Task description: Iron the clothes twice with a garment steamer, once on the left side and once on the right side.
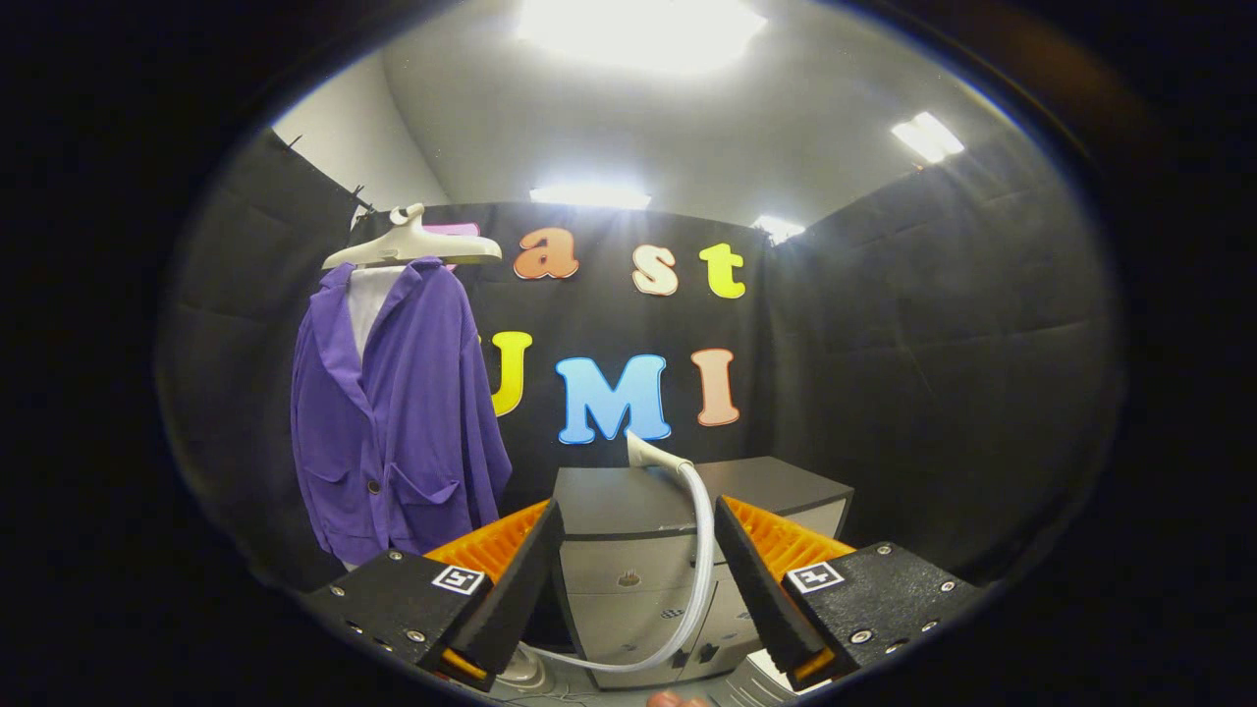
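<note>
A purple jacket hangs on a pale hanger against the booth wall, beyond and left of my fingers. The steamer head rests on top of a grey cabinet, straight ahead and beyond my fingertips. Its white hose curves down the cabinet front to a base on the floor by the left finger. My gripper is open, fingers wide apart, with nothing between them but the cabinet and hose further off.
Black cloth walls close the booth on three sides. The grey cabinet has drawers on its front. A fingertip of a person shows at the bottom, below the fingers.
</note>
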`<action>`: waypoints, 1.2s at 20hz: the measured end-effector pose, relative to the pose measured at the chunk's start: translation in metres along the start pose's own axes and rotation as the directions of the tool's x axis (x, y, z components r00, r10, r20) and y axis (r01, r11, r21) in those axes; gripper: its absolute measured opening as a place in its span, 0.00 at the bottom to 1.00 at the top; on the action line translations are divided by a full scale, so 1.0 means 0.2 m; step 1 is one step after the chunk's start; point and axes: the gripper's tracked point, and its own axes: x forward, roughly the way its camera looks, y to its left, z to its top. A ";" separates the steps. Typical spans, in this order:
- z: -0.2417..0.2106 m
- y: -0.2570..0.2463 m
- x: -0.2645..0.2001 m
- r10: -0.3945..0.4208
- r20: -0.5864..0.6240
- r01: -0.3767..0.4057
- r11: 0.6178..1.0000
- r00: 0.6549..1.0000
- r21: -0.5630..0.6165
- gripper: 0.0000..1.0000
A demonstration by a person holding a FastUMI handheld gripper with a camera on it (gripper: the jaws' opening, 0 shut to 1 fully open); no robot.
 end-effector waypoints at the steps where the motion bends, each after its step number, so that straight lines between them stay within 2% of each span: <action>1: 0.02 0.00 0.04 0.014 0.007 -0.014 1.000 1.000 -0.003 0.95; 6: 0.00 -0.02 0.36 0.070 -0.008 -0.070 0.997 0.998 -0.015 0.95; 11: -0.01 -0.12 0.78 0.126 -0.058 -0.123 0.991 0.990 0.059 0.95; 16: -0.01 -0.32 1.27 0.145 -0.120 -0.129 0.983 0.982 0.132 0.95; 22: -0.10 -0.48 1.72 0.218 -0.187 -0.167 0.952 0.958 0.255 0.94; 24: -0.17 -0.49 1.82 0.262 -0.225 -0.183 0.930 0.938 0.320 0.95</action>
